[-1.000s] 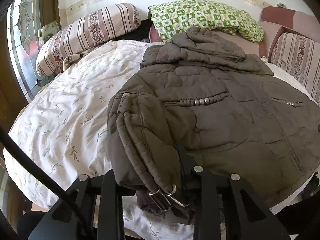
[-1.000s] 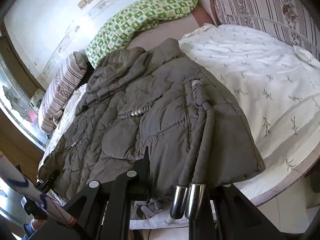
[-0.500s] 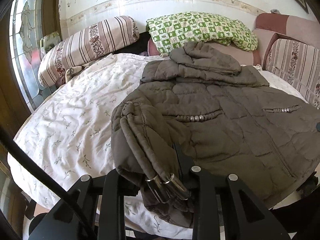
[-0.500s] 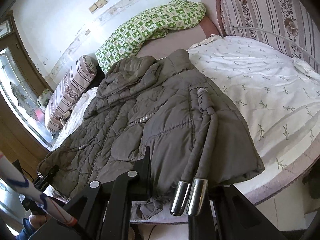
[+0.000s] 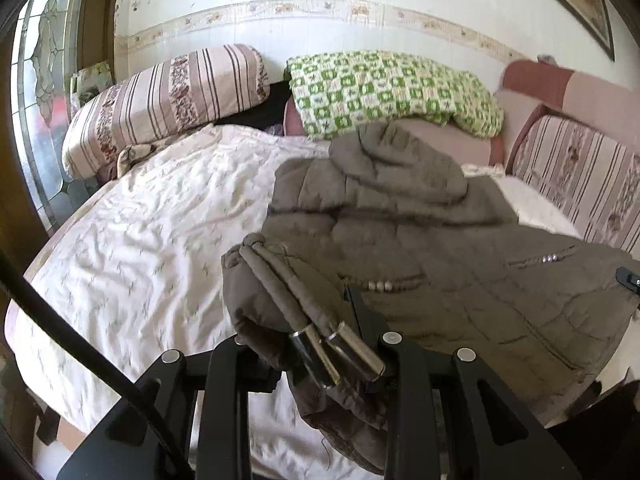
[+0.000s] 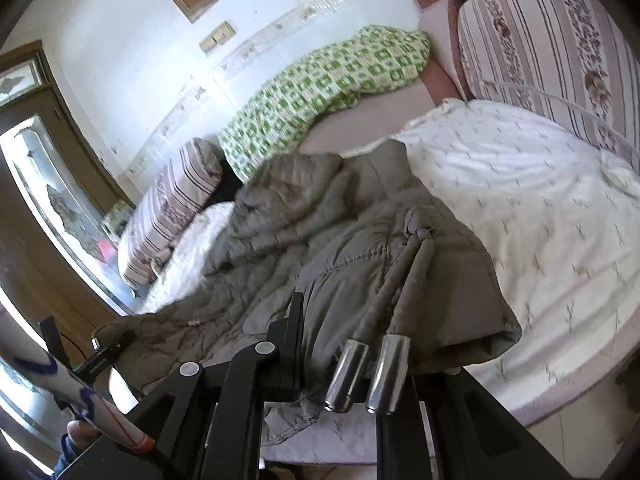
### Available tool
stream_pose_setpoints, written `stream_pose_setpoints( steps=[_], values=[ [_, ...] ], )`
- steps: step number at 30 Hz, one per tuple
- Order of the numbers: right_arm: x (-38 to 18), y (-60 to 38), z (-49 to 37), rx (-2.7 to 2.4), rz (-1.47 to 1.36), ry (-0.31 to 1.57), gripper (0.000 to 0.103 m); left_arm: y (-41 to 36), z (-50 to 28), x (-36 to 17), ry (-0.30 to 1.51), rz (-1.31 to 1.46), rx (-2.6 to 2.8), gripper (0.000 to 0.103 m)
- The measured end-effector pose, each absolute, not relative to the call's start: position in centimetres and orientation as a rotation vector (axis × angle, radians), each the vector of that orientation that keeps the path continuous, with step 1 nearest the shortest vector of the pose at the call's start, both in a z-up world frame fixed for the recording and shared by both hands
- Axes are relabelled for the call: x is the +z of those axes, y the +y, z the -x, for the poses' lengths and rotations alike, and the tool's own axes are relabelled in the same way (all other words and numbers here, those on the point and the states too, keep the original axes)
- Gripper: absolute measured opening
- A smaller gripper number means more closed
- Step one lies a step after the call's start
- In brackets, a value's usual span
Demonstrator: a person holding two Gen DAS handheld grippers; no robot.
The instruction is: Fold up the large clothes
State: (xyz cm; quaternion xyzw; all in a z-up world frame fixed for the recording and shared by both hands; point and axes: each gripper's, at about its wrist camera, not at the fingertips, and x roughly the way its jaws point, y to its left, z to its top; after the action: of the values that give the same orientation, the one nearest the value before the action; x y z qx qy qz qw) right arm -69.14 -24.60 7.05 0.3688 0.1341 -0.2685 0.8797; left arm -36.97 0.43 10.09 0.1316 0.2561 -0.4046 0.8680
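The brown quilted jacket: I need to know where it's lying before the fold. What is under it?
The jacket lies on a white floral bedsheet, seen around it. What lies beneath the jacket itself is covered.

Grey-brown quilted jacket point(image 5: 460, 248) with silver cord ends point(image 6: 366, 376) and a row of silver beads. Under it, white bedsheet point(image 5: 152, 248) sprigged with small grey-green leaves. Beyond the jacket, green-and-white checked blanket point(image 5: 384, 88); beside that, pink-and-brown striped floral bolster point(image 5: 168, 100). Black jaws.
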Motion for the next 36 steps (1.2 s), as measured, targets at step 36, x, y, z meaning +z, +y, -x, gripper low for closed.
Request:
stream_pose_setpoints(
  steps=[36],
  values=[
    [10.8, -57.5, 44.1, -0.747, -0.870, 0.366, 0.014, -20.7, 17.4, 25.5, 0.466, -0.077, -0.869, 0.067]
  ],
)
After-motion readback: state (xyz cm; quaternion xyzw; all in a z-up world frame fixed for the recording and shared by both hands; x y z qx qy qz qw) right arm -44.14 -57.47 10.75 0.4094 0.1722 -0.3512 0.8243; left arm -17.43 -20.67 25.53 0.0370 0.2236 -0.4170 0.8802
